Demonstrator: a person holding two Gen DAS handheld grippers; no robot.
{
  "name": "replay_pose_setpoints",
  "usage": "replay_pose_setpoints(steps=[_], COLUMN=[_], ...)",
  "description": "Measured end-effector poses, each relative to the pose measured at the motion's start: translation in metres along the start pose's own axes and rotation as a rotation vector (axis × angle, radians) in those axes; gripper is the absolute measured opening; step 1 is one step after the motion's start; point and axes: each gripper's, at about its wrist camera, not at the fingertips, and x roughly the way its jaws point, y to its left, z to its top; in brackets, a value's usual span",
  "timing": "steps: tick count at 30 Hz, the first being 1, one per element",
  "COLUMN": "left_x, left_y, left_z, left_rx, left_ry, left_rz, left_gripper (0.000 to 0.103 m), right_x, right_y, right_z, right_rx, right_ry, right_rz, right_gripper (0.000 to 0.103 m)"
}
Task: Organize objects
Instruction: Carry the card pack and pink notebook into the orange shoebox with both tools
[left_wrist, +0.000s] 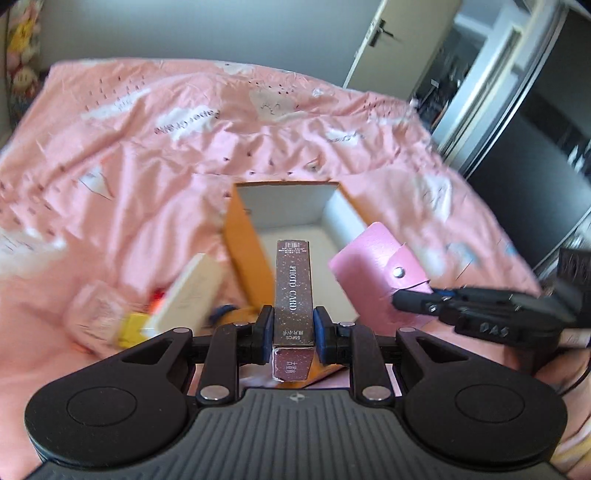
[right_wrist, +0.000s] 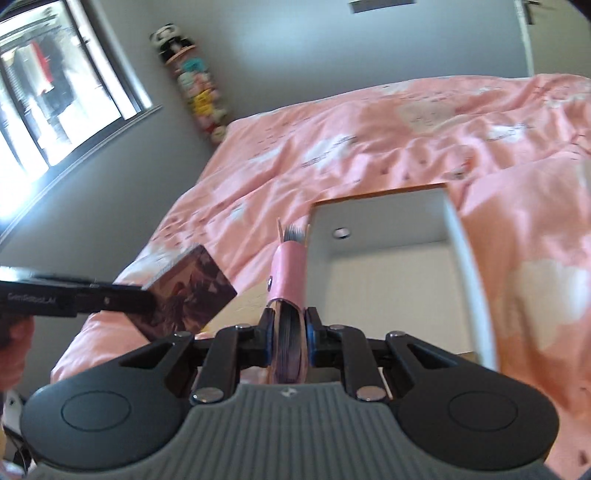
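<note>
My left gripper is shut on a dark glittery box marked PHOTO CARD, held over the near edge of an open orange box with a white inside. My right gripper is shut on a pink card wallet, held beside the same box. The wallet and right gripper show at the right of the left wrist view. The photo card box and left gripper show at the left of the right wrist view.
Everything lies on a bed with a pink printed cover. Left of the orange box lie a cream box, a yellow item and a clear pink packet. A door and wardrobe stand beyond the bed.
</note>
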Motion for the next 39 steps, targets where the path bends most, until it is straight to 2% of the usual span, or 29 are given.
replay_pose_setpoints(steps=[3,6,11,16,22,28,30,34,39], left_x=[0.036,0.074,0.123,0.155,0.176,0.191,0.196,0.197,0.2], left_y=[-0.01,-0.017,-0.022,-0.02,-0.025,-0.033,-0.031,-0.025,-0.021], left_z=[0.0,-0.003,-0.014,-0.023,-0.028,-0.032,-0.036,-0.038,-0.039], left_rx=[-0.102,-0.224,-0.384,-0.501,-0.556,-0.544,-0.555,-0.576,-0.564], left_ry=[0.014,0.04,0.081,0.104,0.111,0.172,0.214,0.239,0.322], left_rz=[-0.078,-0.113,-0.107,-0.047,-0.001,0.053,0.054,0.063,0.075], left_gripper=[0.025,0.025,0.025,0.025,0.025,0.025,0.025,0.025,0.027], right_x=[0.0,0.005,0.014,0.031,0.049,0.059,0.06,0.061,0.062], right_y=[-0.027,-0.05,-0.077,-0.09,-0.1,-0.107,-0.106,-0.105,-0.105], right_z=[0.007,0.01,0.006,0.004,0.002,-0.001,-0.002,-0.006,-0.01], right_rx=[0.02,0.049,0.107,0.118,0.112,0.131,0.125,0.119,0.126], right_ry=[-0.012,-0.011,-0.009,0.003,0.017,0.029,0.032,0.037,0.044], right_rz=[-0.079,-0.125,-0.136,-0.141,-0.133,-0.13,-0.132,-0.133,-0.128], right_gripper=[0.018,0.018,0.018,0.018,0.018,0.018,0.018,0.018,0.018])
